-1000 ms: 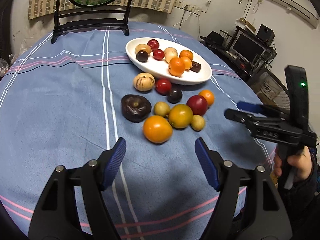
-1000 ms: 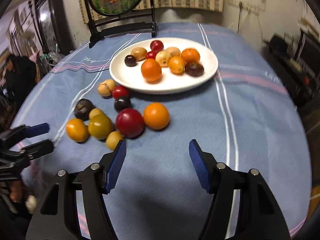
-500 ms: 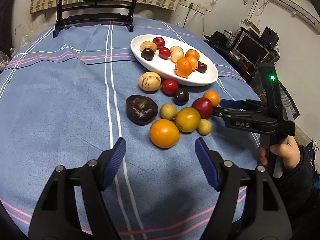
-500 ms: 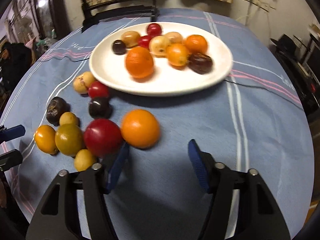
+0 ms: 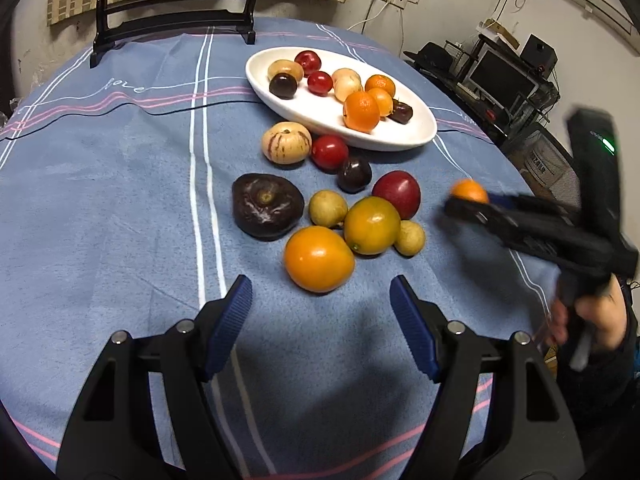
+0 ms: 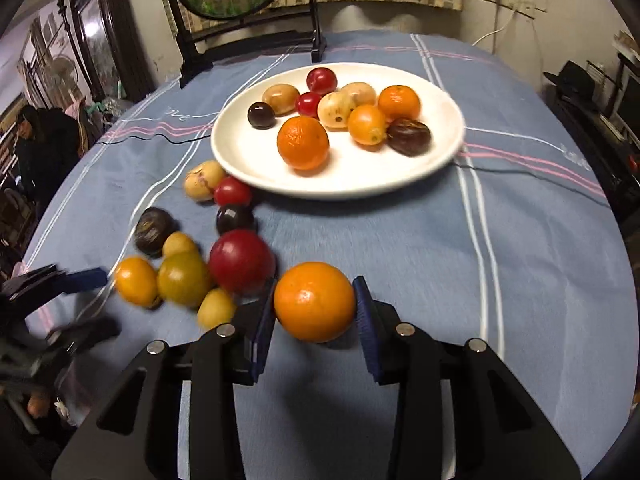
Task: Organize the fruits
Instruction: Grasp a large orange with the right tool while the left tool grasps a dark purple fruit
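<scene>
Table (image 5: 100, 184), round, under a blue cloth with white and pink stripes, fills both views. At its far edge a black stand (image 6: 248, 46) holds a round picture panel.

White plate (image 6: 240, 152) sits past the middle of the table, loaded with about ten fruits: oranges, red ones, tan ones, dark ones.

Your left gripper (image 5: 320, 320) hangs low over the near cloth, jaws wide apart, nothing between the blue pads (image 5: 230, 322). It points at the loose pile, with the yellow-orange fruit (image 5: 319, 259) just ahead of the pad tips.

Your right gripper (image 6: 315, 320) has its jaws closing around an orange (image 6: 314, 301). In the right wrist view both blue pads touch its sides, so call it gripped. The orange is at the near end of the loose pile, just right of the red plum (image 6: 241, 261) and well short of the plate. From the left wrist view the same gripper is blurred at the right, orange showing at its tips, your hand (image 5: 600, 316) on the handle.

Loose pile, between plate and grippers:
- dark purple fruit (image 5: 267, 205), biggest, left side
- greenish-yellow fruit (image 5: 372, 225), touching the plum
- striped tan fruit (image 5: 286, 142), just beside the plate rim
- small red fruit (image 5: 329, 152) and dark round fruit (image 5: 354, 174), next to it
- two small yellow-green fruits (image 5: 328, 208), either side of the greenish one
</scene>
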The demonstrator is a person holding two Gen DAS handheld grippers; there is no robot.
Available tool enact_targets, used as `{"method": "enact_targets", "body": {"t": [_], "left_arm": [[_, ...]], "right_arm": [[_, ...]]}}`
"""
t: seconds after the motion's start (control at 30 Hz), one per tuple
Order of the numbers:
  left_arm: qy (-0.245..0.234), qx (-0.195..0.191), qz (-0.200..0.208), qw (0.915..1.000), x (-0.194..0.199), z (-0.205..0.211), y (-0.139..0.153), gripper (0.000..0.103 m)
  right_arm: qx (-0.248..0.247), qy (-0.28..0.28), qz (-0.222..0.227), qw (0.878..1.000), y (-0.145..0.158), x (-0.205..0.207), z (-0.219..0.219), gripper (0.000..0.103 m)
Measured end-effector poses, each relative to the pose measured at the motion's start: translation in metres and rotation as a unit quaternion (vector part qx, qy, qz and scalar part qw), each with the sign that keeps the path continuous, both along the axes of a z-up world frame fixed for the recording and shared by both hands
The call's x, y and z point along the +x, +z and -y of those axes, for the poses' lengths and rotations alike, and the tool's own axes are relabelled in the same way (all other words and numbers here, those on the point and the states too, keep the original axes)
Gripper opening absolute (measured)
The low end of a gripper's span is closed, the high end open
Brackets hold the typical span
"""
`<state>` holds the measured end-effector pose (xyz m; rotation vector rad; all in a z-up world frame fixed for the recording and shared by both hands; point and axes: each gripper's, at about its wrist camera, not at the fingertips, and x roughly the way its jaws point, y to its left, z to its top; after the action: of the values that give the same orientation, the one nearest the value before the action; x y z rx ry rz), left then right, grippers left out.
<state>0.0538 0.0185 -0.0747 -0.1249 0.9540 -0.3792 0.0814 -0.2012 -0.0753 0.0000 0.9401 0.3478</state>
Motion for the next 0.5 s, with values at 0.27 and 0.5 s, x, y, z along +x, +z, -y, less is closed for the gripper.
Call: {"method": "enact_targets", "body": {"t": [0.27, 0.5], "left_arm": [[0.035, -0.002, -0.008, 0.9994, 0.043, -0.026, 0.013, 0.073], [0.018, 0.038, -0.019, 0.9989, 0.067, -0.008, -0.008, 0.053]], "right_arm": [[0.02, -0.014, -0.012, 1.0, -0.006, -0.024, 0.02, 0.039], [0.04, -0.011, -0.017, 0.999, -0.006, -0.025, 0.024, 0.039]]}}
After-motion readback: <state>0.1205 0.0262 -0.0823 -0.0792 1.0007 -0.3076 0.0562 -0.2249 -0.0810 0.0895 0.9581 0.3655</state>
